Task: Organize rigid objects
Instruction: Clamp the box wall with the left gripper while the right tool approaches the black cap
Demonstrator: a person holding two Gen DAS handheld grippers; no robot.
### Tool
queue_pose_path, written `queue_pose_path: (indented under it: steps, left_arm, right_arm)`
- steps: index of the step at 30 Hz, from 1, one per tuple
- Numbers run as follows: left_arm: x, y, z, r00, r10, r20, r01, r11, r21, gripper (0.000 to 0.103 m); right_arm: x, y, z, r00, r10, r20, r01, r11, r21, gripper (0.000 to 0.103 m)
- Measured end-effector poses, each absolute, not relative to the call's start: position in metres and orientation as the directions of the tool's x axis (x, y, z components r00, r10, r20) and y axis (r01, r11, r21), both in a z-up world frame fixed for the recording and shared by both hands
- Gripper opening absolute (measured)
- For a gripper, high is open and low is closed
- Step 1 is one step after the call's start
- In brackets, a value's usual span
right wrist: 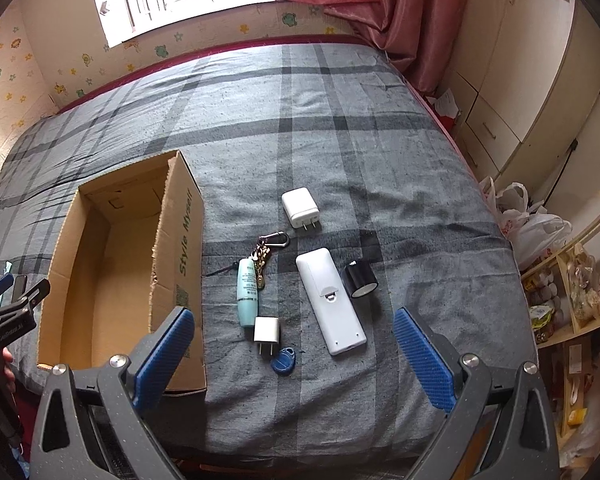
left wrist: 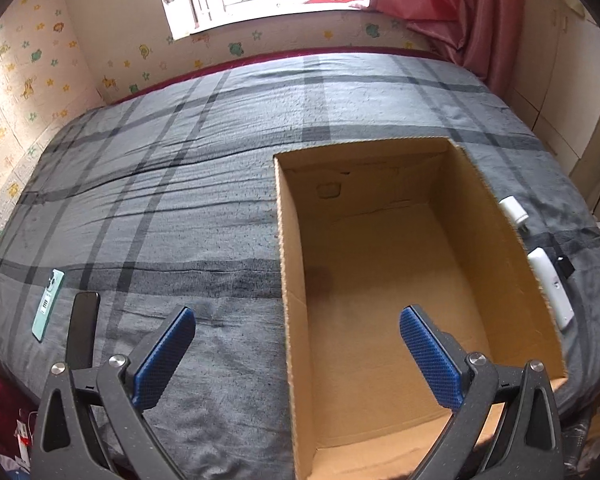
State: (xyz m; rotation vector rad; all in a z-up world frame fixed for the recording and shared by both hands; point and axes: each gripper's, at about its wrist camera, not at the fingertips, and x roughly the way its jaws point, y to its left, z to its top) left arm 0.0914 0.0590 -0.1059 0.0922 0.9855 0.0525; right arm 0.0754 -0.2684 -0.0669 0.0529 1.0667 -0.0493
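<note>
Start of task, by the look of it: box point(right wrist: 120, 264) is empty, nothing picked yet. Box sits on the bed point(right wrist: 340, 140) toward the near edge, left of the item cluster, open top up, long axis running away from the near edge.

Left gripper point(left wrist: 296, 334): fingers wide apart, holding nothing, hovering over the box's near left wall. Right gripper point(right wrist: 294, 334): fingers wide apart, empty, above the near edge of the bed, facing the cluster.

Cluster, just right of the box: remote point(right wrist: 330, 300), black cylinder point(right wrist: 360, 280) touching or just beside it, large charger point(right wrist: 300, 208), small charger point(right wrist: 266, 332), teal tube point(right wrist: 247, 292) against the keys point(right wrist: 264, 256), blue fob point(right wrist: 284, 360). Two phones, green point(left wrist: 48, 304) and black point(left wrist: 84, 328), lie near the bed's near left corner.

Next move, judged: right gripper drops onto one item; the fob and small charger are nearest. They lie close together, so narrow the fingers first.

Room: far half of the bed is bare. Box wall stands close on the left of the cluster; lift clear over it
</note>
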Motion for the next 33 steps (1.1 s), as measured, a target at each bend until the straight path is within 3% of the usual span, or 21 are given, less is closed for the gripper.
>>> queue_pose_path:
  steps: [9, 14, 17, 24, 33]
  left_arm:
    - [0.117, 0.072, -0.145, 0.512, 0.097, -0.853, -0.003, 0.994, 0.111, 0.103]
    - [0.130, 0.083, -0.156, 0.490, 0.038, -0.871, -0.002, 0.999, 0.043, 0.103]
    - [0.135, 0.083, -0.158, 0.486, 0.014, -0.874, 0.013, 1.000, 0.023, 0.091]
    - [0.143, 0.074, -0.164, 0.456, -0.017, -0.890, 0.069, 0.997, 0.016, 0.017]
    - [0.143, 0.076, -0.167, 0.467, -0.009, -0.884, 0.050, 0.999, 0.017, 0.017]
  right_arm:
    - [0.079, -0.273, -0.082, 0.450, -0.021, -0.893, 0.084, 0.996, 0.019, 0.102]
    - [0.079, -0.273, -0.085, 0.436, -0.019, -0.900, 0.086, 0.996, 0.020, 0.102]
    - [0.079, -0.272, -0.086, 0.435, -0.019, -0.900, 0.085, 0.996, 0.020, 0.102]
    - [0.080, -0.270, -0.088, 0.429, -0.028, -0.903, 0.083, 0.997, 0.008, 0.102]
    - [0.085, -0.274, -0.091, 0.430, -0.047, -0.902, 0.086, 0.996, -0.011, 0.102]
